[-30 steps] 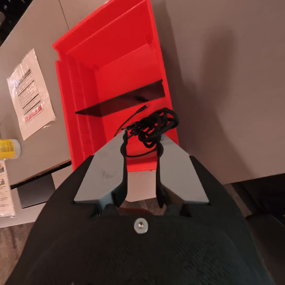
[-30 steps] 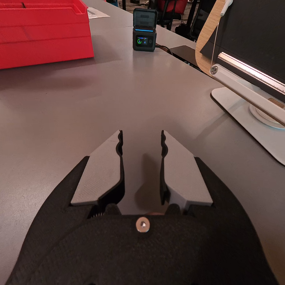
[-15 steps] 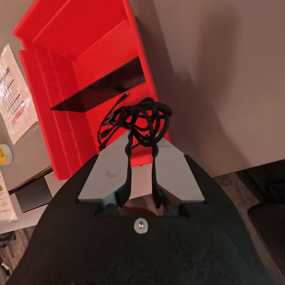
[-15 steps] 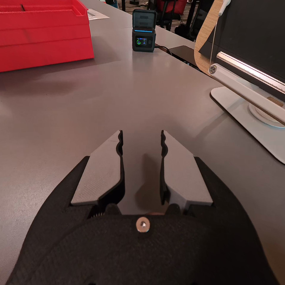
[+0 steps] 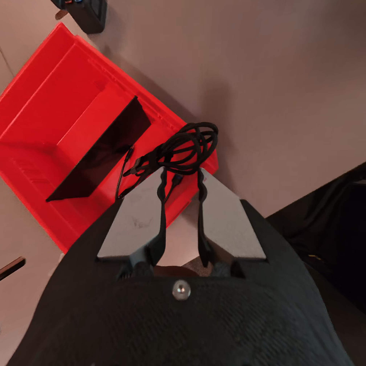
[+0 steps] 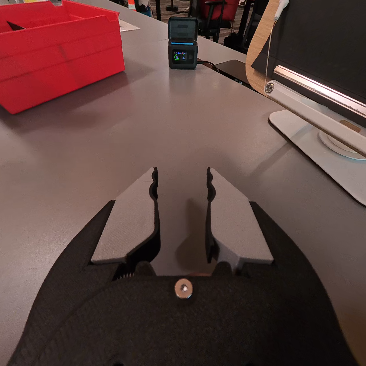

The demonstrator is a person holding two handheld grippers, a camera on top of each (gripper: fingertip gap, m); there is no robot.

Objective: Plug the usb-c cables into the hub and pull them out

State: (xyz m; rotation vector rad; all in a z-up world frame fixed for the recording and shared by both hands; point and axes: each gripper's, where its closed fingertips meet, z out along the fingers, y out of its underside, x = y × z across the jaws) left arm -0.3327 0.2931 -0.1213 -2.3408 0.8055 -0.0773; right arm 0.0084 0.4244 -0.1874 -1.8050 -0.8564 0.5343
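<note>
Red plastic fills my left wrist view: the bin (image 5: 59, 122) sits on the grey table (image 5: 277, 69), a black divider (image 5: 103, 154) standing across its inside. My left tongs (image 5: 181, 170) hang above the bin's near corner, their fingertips pinching a black bundle of usb-c cables (image 5: 188, 146); the coil is lifted over the bin's rim, with loose plug ends trailing down toward the divider. A dark device (image 5: 93, 17) stands on the table beyond the bin.

From the right wrist view, my right tongs (image 6: 182, 170) are spread apart with nothing between them, low over bare table (image 6: 178, 122). The bin (image 6: 59, 59) lies far left. Right of it stands the hub (image 6: 183, 49), a small black box with a lit screen. A monitor stand (image 6: 316, 126) sits further right.
</note>
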